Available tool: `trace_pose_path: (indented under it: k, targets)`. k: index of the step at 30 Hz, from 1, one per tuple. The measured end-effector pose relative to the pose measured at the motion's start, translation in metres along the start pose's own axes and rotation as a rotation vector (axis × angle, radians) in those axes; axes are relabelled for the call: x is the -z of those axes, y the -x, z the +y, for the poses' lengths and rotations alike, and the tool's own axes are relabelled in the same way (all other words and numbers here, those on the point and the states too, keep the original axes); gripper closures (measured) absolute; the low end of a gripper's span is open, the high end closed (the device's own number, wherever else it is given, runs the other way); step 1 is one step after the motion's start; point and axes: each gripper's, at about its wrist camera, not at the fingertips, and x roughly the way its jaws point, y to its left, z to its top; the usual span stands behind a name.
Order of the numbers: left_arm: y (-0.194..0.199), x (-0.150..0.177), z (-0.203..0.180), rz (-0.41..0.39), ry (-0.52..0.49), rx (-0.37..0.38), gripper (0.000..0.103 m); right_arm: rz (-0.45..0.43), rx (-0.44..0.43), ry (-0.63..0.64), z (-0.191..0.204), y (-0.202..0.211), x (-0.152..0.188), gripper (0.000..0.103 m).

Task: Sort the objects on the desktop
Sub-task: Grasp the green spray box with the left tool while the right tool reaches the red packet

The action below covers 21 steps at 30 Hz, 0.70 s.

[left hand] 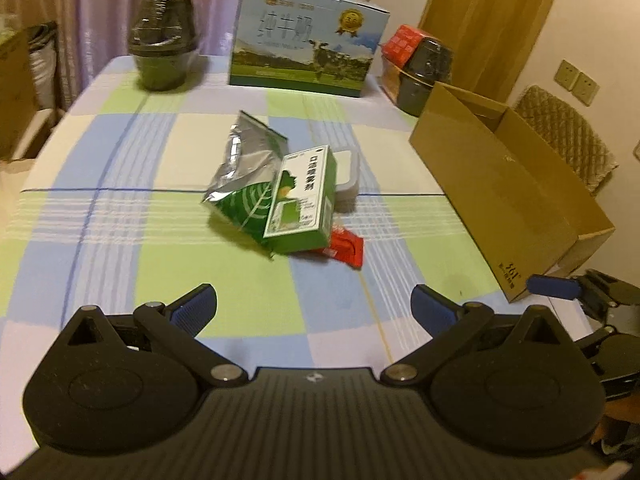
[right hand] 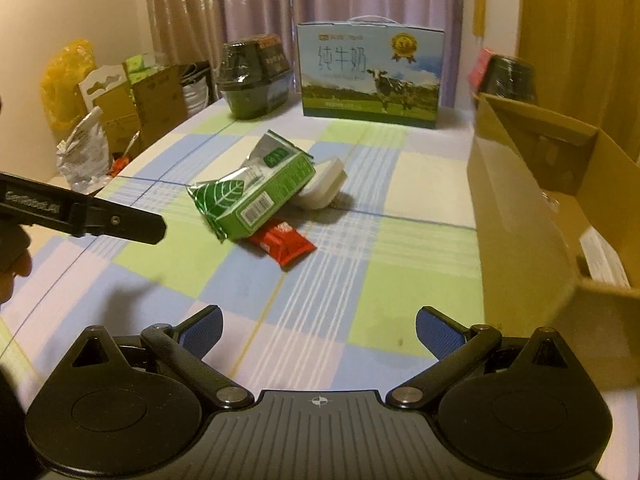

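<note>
A pile lies mid-table: a green medicine box point(left hand: 305, 200) point(right hand: 267, 195) leans on a silver and green foil pouch point(left hand: 244, 184) point(right hand: 214, 196), a white lidded container point(left hand: 347, 174) point(right hand: 323, 184) sits behind, and a red sachet point(left hand: 344, 247) point(right hand: 285, 243) pokes out in front. An open brown cardboard box point(left hand: 500, 196) point(right hand: 520, 216) stands to the right. My left gripper point(left hand: 314, 308) is open and empty, short of the pile. My right gripper point(right hand: 318, 332) is open and empty, also short of it.
A blue milk carton case point(left hand: 308, 48) point(right hand: 370, 74) stands at the table's far edge. Dark wrapped bowls point(left hand: 164, 44) point(right hand: 252, 76) sit at far left, another point(left hand: 426, 76) at far right. Boxes and bags point(right hand: 120, 104) stand beyond the left table edge.
</note>
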Motion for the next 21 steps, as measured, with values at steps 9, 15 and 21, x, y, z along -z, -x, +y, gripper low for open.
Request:
trace_pose_path:
  k: [9,15,21]
  targets:
    - [-0.043,-0.022,0.016,0.003,-0.062,0.04,0.014,0.007,-0.023,0.047,-0.013,-0.045,-0.013,0.016]
    - [-0.074,-0.031,0.021,0.023,-0.088,0.06,0.025,0.008,-0.059,0.095,-0.015,-0.072,-0.02,0.022]
    - [-0.097,-0.04,0.026,0.047,-0.073,0.087,0.025,0.015,-0.111,0.157,-0.011,-0.093,-0.022,0.023]
